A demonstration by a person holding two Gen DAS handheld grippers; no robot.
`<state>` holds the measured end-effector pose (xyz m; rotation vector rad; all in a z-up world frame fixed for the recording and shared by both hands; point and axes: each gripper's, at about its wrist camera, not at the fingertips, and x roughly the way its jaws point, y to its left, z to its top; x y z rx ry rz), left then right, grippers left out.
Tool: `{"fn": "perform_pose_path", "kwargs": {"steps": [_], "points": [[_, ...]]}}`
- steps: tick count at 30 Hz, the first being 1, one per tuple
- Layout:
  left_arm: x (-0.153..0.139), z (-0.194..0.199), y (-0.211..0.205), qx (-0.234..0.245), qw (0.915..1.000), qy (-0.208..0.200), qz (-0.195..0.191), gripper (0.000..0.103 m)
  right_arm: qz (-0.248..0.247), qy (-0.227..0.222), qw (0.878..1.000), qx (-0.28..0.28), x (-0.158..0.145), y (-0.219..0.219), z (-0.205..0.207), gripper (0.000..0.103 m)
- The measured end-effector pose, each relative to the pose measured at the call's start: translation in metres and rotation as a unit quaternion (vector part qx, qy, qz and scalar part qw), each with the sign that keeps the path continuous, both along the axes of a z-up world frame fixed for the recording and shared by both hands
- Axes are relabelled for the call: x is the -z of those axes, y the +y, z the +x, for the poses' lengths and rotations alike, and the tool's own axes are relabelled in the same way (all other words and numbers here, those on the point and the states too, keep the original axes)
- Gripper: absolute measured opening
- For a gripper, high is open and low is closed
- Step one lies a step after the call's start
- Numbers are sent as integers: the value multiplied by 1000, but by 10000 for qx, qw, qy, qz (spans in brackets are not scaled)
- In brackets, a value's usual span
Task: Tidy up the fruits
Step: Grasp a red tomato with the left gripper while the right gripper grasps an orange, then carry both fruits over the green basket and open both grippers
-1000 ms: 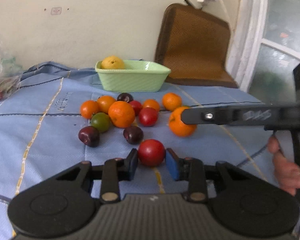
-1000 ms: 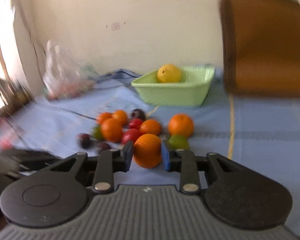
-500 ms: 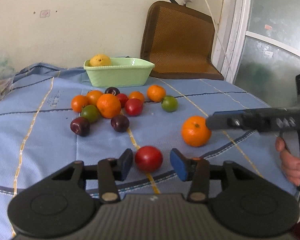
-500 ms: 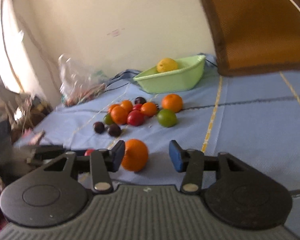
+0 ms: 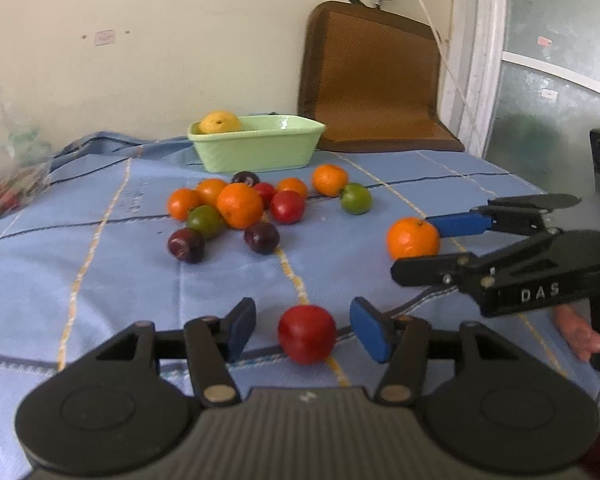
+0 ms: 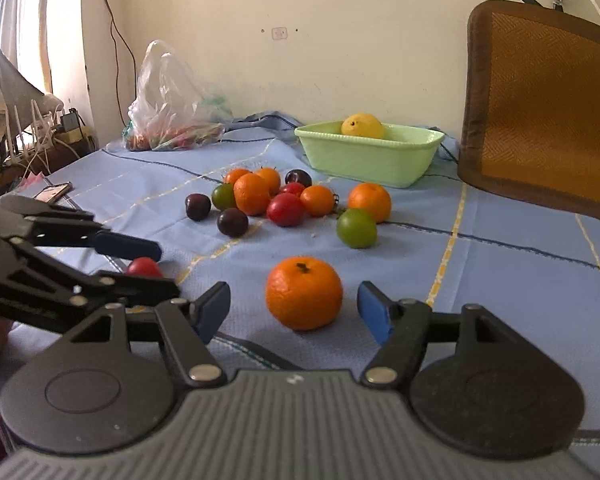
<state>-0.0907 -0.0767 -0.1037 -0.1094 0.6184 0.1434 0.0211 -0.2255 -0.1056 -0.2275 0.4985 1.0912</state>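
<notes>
The left gripper (image 5: 303, 330) has just been opening its jaws, and its blue pads (image 5: 370, 330) now stand clear on either side of a red fruit (image 5: 307, 334) that sits on the blue tablecloth (image 5: 100, 280) at the lower centre of the left wrist view, released and touching neither pad. The right gripper (image 6: 294, 312) has likewise just been opening; an orange (image 6: 304, 298) rests on the cloth between its blue pads (image 6: 374, 316) with a gap on each side, low in the centre of the right wrist view.

Seen from the left wrist, the right gripper (image 5: 424, 248) enters from the right edge with that orange (image 5: 413, 238) between its fingers, and part of a hand (image 5: 578, 330) shows below it. From the right wrist, the left gripper (image 6: 156, 266) reaches in from the left edge; only the top of the red fruit (image 6: 143, 267) shows between its fingers.

Further up the frame lies a loose cluster of fruit (image 6: 276, 198): oranges, red ones, dark plums and a green one, with another green fruit (image 6: 356, 228) at its right end. Beyond it, against the wall, stands a pale green bowl (image 6: 372, 158) holding a yellow fruit (image 6: 362, 126). A brown cushion (image 6: 540, 108) leans at the upper right. At the upper left is a clear plastic bag (image 6: 172, 108), its contents perhaps vegetables, too blurred to tell.
</notes>
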Motion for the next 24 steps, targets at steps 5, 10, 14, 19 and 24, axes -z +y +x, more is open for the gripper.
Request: {"fn": "perform_pose_path", "kwargs": {"steps": [5,10,14,19,24], "points": [[3,-4,2,55,10000,-2,-20,30,-179,-13,9998,-31,3,5,2,44],[-6,5,10,175,9995,-54,-267,30,-60,4,9998,-199,-1,7,3,44],[-33,32,29,197,9987,-370,-287,30,256,-112,9995,-143,-18,19,22,44],[-65,98,66,138,9970,-720,-227,30,557,-519,9970,132,-41,50,70,44],[-66,177,109,-182,9967,-591,-529,30,490,-481,9964,487,-40,89,124,44]]}}
